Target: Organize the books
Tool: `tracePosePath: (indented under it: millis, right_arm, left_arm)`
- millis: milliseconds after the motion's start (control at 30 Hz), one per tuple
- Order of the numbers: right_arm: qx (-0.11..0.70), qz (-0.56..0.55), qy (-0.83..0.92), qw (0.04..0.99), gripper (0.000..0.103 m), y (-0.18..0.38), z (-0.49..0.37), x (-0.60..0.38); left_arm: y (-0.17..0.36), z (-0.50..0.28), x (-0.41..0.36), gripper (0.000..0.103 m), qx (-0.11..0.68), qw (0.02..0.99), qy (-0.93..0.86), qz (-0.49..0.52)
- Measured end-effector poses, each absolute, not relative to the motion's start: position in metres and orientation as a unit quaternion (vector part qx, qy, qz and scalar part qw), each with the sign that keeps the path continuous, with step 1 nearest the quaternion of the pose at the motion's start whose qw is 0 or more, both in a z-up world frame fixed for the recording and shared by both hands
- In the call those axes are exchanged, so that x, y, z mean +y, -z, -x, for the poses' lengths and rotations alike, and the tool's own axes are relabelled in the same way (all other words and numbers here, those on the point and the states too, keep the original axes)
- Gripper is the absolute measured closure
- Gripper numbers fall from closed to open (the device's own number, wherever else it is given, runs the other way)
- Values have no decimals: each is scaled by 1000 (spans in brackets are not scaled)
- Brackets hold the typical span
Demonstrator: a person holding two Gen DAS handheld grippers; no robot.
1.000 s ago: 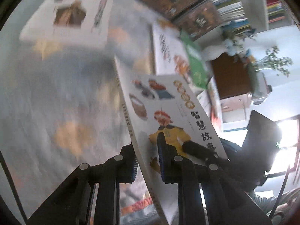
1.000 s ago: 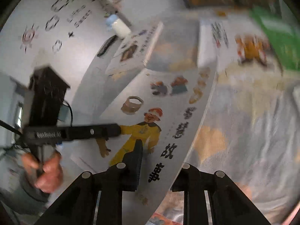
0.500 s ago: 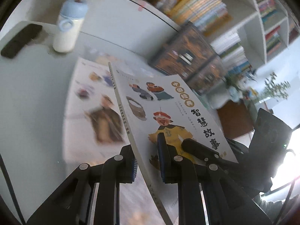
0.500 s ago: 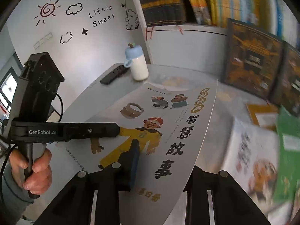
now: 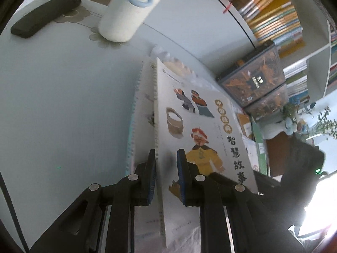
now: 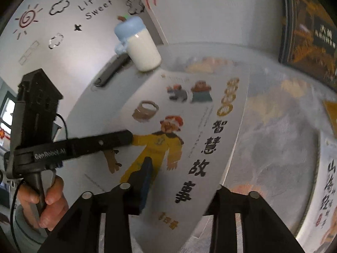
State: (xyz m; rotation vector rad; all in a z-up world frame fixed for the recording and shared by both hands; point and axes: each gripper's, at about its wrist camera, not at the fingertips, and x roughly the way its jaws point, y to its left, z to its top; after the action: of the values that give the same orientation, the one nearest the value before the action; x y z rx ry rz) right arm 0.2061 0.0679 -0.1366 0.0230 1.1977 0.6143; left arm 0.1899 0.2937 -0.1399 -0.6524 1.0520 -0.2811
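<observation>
1. Left wrist view: white picture book (image 5: pixel 202 126) pinched at its spine edge by the left gripper (image 5: pixel 166 177), jaws narrow, blue pads tight on both covers.
2. Held tilted over another white book (image 5: pixel 141 113) lying flat on the grey table (image 5: pixel 63 105).
3. Above that, a white bottle (image 5: pixel 126 14) with a blue lid, and a black remote (image 5: pixel 44 14) just beside it.
4. Off to the right, dark boxes (image 5: pixel 254 80) and shelves (image 5: pixel 273 14) full of books.
5. Right wrist view: same picture book (image 6: pixel 189 130) between the jaws of the right gripper (image 6: pixel 181 189), jaws opening.
6. One blue pad (image 6: pixel 145 175) over the front cover; cannot tell if touching. Other finger hidden under the page.
7. Left gripper (image 6: pixel 126 137) reaching in from the left, nipping the book's other edge, with a hand (image 6: pixel 42 202) around its handle.
8. Behind, the white bottle (image 6: pixel 141 46) and black remote (image 6: pixel 111 69) on the table, and a wall with "Life is Sweet" drawings (image 6: pixel 92 4).
9. At the far right, another white book (image 6: pixel 324 189) lying flat on a patterned cloth (image 6: pixel 273 137).
</observation>
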Motion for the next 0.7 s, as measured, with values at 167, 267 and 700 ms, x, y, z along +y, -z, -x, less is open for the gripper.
tracePosePath:
  millis: [167, 267, 700]
  right_arm:
    - [551, -5, -280, 786, 55, 138, -209, 73]
    - [544, 29, -277, 792, 54, 137, -207, 83]
    - [571, 55, -283, 768, 34, 135, -197, 80]
  left_arm:
    - [141, -192, 304, 89, 485, 805, 127, 318]
    - [140, -191, 303, 89, 487, 807, 125, 311]
    - [127, -189, 326, 85, 477, 821, 90, 301]
